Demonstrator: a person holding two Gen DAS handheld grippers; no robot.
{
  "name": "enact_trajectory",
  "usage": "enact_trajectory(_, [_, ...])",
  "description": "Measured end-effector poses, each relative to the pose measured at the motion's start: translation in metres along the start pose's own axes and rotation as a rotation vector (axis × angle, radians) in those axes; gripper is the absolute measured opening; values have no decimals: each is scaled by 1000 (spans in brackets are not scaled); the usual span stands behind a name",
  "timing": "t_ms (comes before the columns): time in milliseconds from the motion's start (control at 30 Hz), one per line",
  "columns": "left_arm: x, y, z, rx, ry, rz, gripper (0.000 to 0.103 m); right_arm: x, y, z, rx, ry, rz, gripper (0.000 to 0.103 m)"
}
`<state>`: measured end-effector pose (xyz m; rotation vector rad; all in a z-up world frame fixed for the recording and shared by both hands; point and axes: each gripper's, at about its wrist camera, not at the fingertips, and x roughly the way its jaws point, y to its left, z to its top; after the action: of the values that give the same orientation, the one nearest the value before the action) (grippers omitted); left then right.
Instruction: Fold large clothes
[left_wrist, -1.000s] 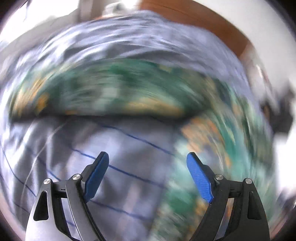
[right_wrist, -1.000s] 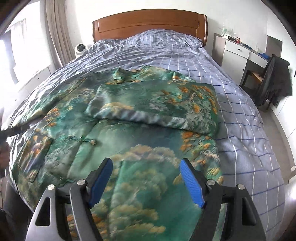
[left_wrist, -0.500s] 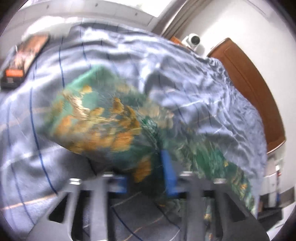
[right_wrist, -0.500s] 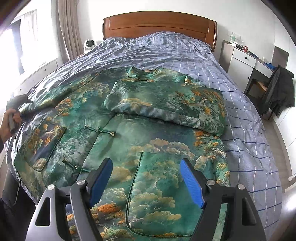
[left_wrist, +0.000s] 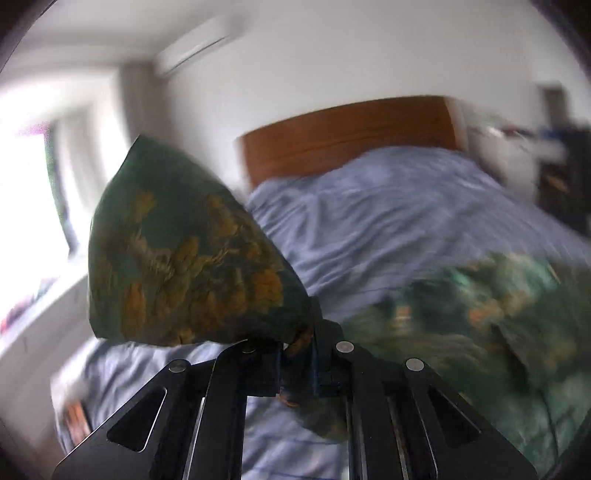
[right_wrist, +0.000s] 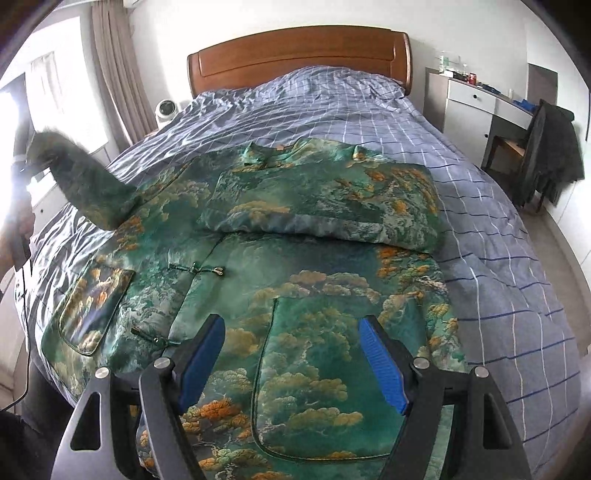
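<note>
My left claw (left_wrist: 295, 354) is clamped tight on the cuff of the loose sleeve (left_wrist: 184, 251), which stands lifted in the air above the bed; that view is blurred. From the right wrist, the same sleeve (right_wrist: 92, 188) rises off the bed's left edge. My right claw (right_wrist: 291, 360) hangs with its blue pads (right_wrist: 384, 365) wide apart, holding nothing, above the lower hem. The green satin jacket with orange and gold cloud print (right_wrist: 295, 280) lies spread face up on the blue-grey checked bedspread (right_wrist: 498, 236), its other sleeve (right_wrist: 325, 206) folded across the chest. Beyond it stands the brown wooden headboard (right_wrist: 295, 51). A white desk (right_wrist: 480, 99) and a dark garment draped over a chair (right_wrist: 550, 155) sit to the right.
</note>
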<state>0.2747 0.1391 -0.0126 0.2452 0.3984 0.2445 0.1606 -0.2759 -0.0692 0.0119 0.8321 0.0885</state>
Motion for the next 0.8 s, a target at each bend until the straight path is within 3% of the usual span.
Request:
enact_trajectory(133, [-7,-72,-8,168,-6,-102,10,-8,-7,-1,17,-16,-8,77])
enact_trajectory(267, [-5,-135,-37,288,73,-202,12,-12,-13,-4,22,-22,-21,77])
enact_trajectory(367, [0,-173,-61,365,155,-247,27,-12,-18,-5,31,-17,-25,77])
enact_trajectory(400, [1,-182,-71,387,189,-272,42,-10,-21,-5,39,-12,-24,77])
enact_trajectory(433, [0,-189,-78,401,212,-297,50,-9,-23,-5,44,-7,-19,77])
enact_trajectory(567, [-26,-187,-97,434,214,-355,77,1,-28,3,62,19,18,77])
enact_trajectory(667, [-44,-170,-101,417,208,-391,82,14,-26,20,73,39,81,77])
enact_trajectory(800, [-58,-144,-104,321,233,-389,84,61,-19,62,198,106,334,77])
